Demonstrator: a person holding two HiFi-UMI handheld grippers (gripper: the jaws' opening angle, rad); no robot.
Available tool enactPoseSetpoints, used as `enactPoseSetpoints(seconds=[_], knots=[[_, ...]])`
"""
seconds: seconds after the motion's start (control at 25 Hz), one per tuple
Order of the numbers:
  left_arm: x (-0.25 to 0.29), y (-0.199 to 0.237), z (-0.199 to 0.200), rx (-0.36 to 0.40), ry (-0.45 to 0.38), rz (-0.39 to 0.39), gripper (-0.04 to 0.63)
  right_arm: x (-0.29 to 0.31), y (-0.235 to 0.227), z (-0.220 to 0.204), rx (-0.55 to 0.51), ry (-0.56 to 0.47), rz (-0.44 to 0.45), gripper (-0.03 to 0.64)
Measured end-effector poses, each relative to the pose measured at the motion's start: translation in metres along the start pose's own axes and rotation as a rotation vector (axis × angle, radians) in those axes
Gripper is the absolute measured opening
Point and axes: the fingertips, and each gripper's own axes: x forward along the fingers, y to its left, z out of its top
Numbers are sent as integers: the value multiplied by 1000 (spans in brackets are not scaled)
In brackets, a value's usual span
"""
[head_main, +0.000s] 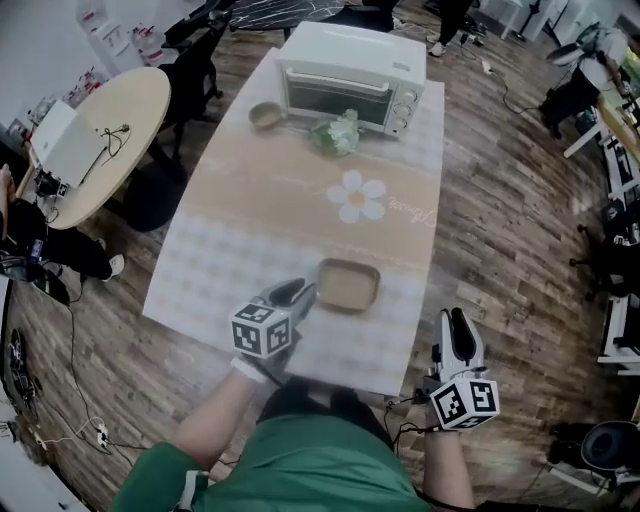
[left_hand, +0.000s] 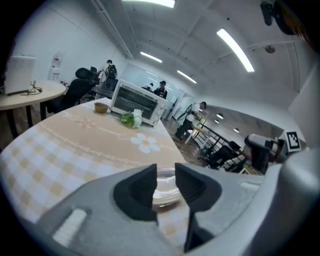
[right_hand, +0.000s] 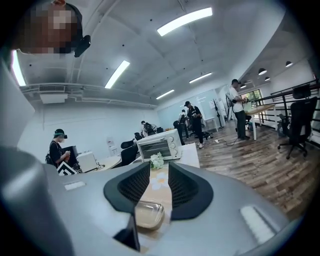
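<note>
Two grippers: left gripper (head_main: 304, 291), jaws slightly parted, is sitting at the baking tray (head_main: 348, 284) rim, lower centre of counter (head_main: 230, 250); right gripper (head_main: 456, 323) is hanging released, empty. Risk: shallow bite slipping, tray tipping.

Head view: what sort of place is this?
Probably an open-plan office or lab workspace: office chair, round desk, ceiling strip lights. The toaster oven sits on a cloth-covered table.

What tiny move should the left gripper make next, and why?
Probably shut the left gripper on the tray rim: its jaws stand apart with the rim showing in the gap, and the head view puts its tip at the tray's left edge. The right gripper, open and empty, hangs off the table by its near corner.
</note>
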Motion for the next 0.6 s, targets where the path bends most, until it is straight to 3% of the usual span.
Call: enactPoseSetpoints(seconds=[0.36,0.6], knots=[[69,54,-45,-149,224,-32,114,-2,-23,-18,55,-7,-139,98],[95,71,-64,-266,292,-33,120,-7,-33,-31,92,-4,-182,98]])
